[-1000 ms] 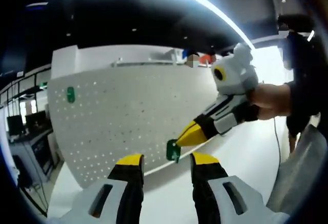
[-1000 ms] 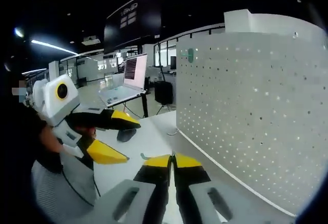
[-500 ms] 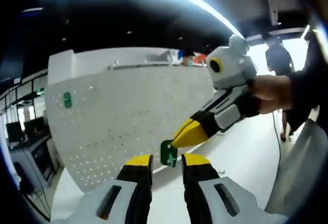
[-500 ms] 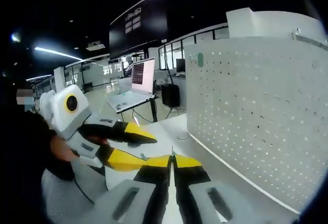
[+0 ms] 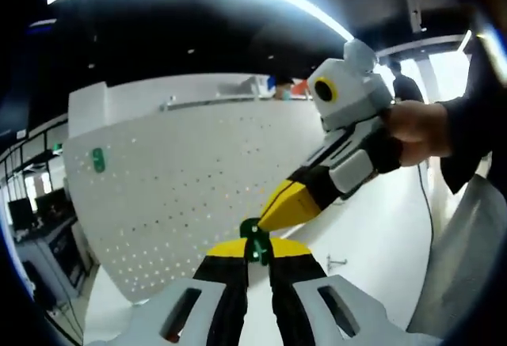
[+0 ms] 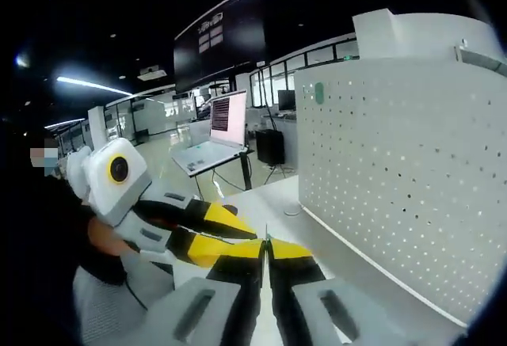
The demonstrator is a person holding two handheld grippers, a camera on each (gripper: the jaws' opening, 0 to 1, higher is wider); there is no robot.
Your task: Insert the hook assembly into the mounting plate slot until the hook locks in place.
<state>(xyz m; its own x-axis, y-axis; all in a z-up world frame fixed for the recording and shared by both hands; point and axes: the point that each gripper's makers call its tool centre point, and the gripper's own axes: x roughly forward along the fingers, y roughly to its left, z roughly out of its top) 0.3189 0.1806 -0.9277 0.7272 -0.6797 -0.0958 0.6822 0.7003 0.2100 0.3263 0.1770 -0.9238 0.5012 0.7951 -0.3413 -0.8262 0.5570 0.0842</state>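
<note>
A small green hook piece (image 5: 253, 239) sits between the yellow tips of my left gripper (image 5: 257, 249), whose jaws press on it from both sides. My right gripper (image 5: 277, 207) comes in from the right in a person's hand, its shut yellow tips holding the top of the same piece. In the right gripper view my right gripper (image 6: 265, 245) is shut, and the left gripper (image 6: 218, 235) meets it from the left. The white perforated mounting board (image 5: 174, 188) stands upright behind, with another green piece (image 5: 97, 160) fixed near its upper corner. In the right gripper view, the board (image 6: 396, 180) is on the right.
The white table (image 5: 380, 227) runs along the foot of the board, with a small metal hook (image 5: 337, 263) lying on it. An open laptop (image 6: 214, 128) stands on a desk farther back. A person (image 5: 404, 89) stands in the background.
My left gripper's jaws have shut from wide apart onto the green piece held by the right gripper. The two grippers have come closer together.
</note>
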